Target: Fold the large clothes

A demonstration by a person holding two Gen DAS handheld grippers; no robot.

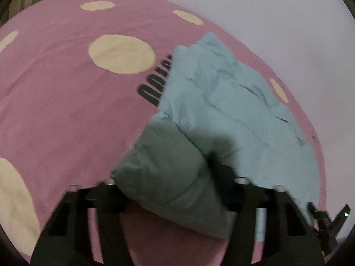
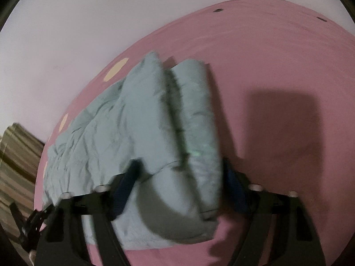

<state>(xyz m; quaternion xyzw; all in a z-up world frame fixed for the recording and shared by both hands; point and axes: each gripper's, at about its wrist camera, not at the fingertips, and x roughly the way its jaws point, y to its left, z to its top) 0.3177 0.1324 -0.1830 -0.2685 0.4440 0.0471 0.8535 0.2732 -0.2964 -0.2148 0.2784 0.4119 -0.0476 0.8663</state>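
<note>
The jacket (image 1: 233, 102), a single puffy, quilted garment in pale blue-green, lies crumpled on a bed whose pink cover (image 1: 66, 110) carries cream dots and some black lettering partly hidden under the fabric. In the left wrist view it stretches from the near middle toward the far right edge of the bed, close to the white wall (image 1: 266, 11). Its surface is wrinkled, with stitched channels that puff up between the seams. In the right wrist view two thick padded rolls of it stand side by side, running away from the camera, with the flatter body of the garment spreading to the left.

There are two tongs, one for each hand. The left tongs (image 1: 177, 190) stand at a middling width, with a bulky shaded fold of the jacket between the black fingers; the cloth fills the gap and looks pinched. The right tongs (image 2: 179, 190) likewise grip a thick bunched fold, the blue pads (image 2: 124, 188) pressed into the padding on either side. A striped curtain (image 2: 15, 166) shows at the left edge.
</note>
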